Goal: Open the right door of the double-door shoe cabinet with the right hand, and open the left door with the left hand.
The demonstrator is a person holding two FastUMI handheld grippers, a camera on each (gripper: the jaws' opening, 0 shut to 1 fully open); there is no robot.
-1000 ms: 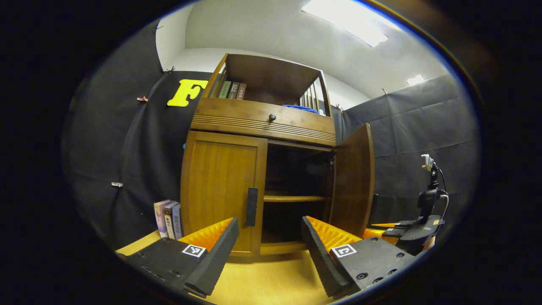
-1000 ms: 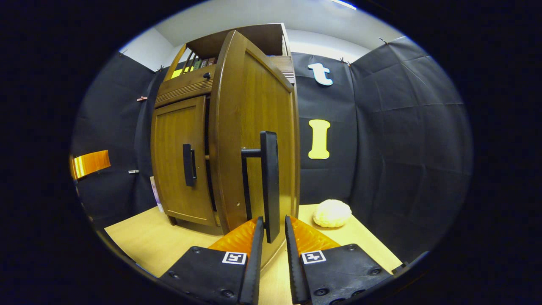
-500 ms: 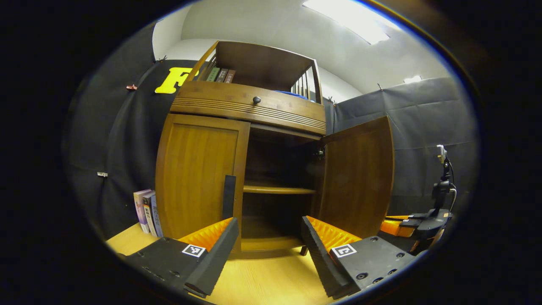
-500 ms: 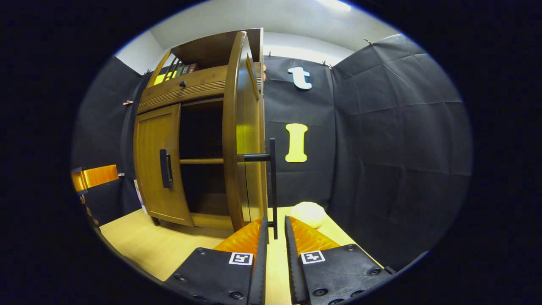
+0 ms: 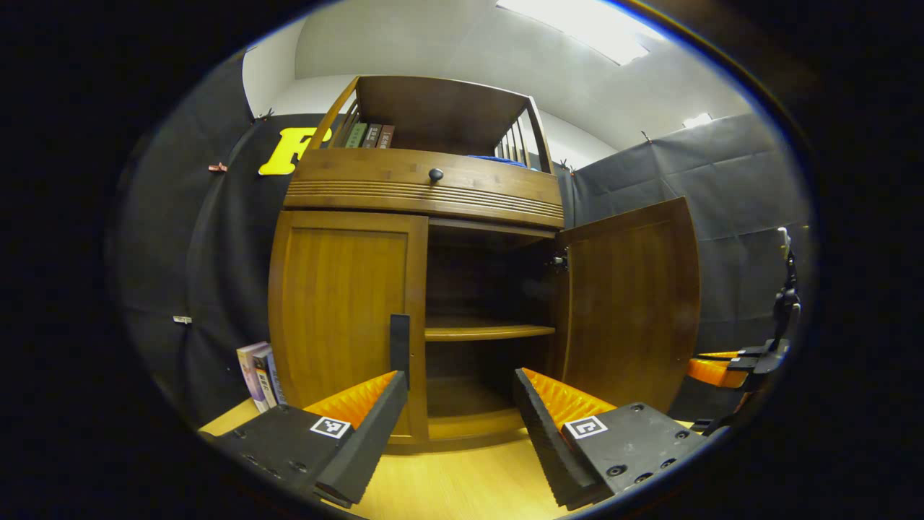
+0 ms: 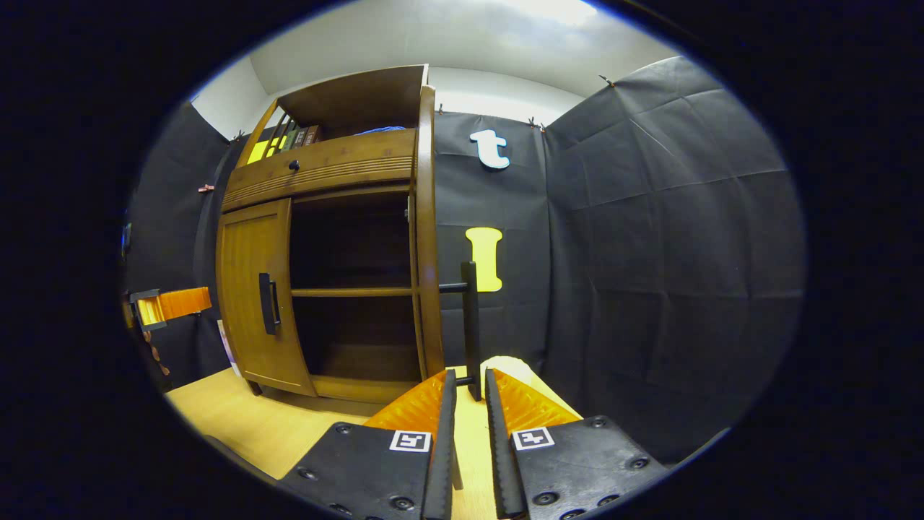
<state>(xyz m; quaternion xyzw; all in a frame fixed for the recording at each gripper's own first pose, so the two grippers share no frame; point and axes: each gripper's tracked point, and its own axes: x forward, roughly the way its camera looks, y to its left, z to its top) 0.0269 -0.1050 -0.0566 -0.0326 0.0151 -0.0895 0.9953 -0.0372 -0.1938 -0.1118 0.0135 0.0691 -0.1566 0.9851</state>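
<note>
Right door (image 5: 628, 303) of the shoe cabinet (image 5: 426, 188) is swung wide, its handle (image 6: 471, 328) clamped by the right gripper (image 6: 468, 415); left door (image 5: 345, 318) remains closed, left gripper (image 5: 458, 419) spread, nothing held, near the left handle (image 5: 399, 341).

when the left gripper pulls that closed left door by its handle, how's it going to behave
The left door looks like rigid wood, so it probably swings stiffly on its hinges, as the open right door suggests. Its thin handle looks smooth, so the open left gripper might slip.
</note>
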